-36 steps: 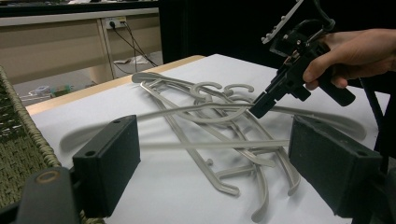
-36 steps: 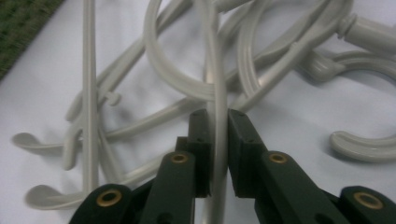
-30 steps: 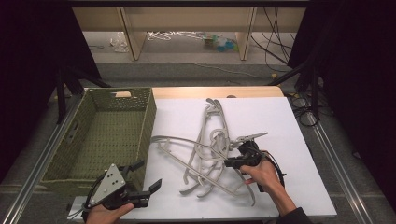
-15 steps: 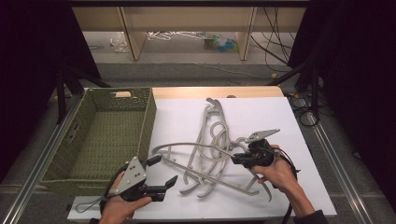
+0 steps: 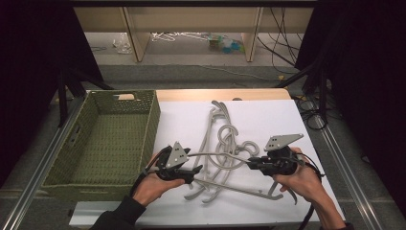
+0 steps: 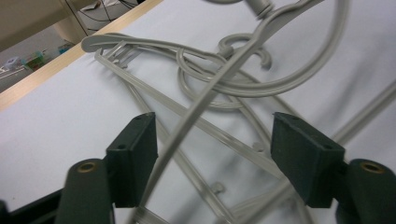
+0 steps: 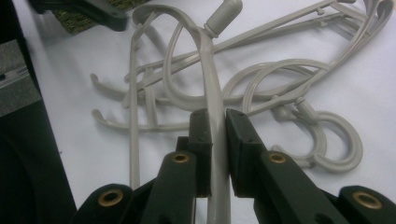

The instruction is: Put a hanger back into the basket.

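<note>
Several grey plastic hangers (image 5: 221,130) lie tangled on the white table (image 5: 273,120). My right gripper (image 5: 251,163) is shut on the arm of one grey hanger (image 5: 215,154) and holds it raised above the pile; in the right gripper view its pads (image 7: 201,135) squeeze that arm (image 7: 211,74). My left gripper (image 5: 194,170) reaches in from the left. In the left gripper view the held hanger's arm (image 6: 194,114) runs between the jaws of the left gripper (image 6: 219,140). It lies close to one pad (image 6: 135,158), and neither pad presses on it. These jaws have just been closing.
A green woven basket (image 5: 152,125) stands at the table's left, with nothing inside. A wooden strip (image 5: 225,94) borders the table's far edge. Metal rails run along both sides. Shelving with clutter lies beyond on the floor.
My left gripper has moved right from the table's front corner to the hangers, and its jaws have narrowed. My right gripper has lifted its hanger and shifted right.
</note>
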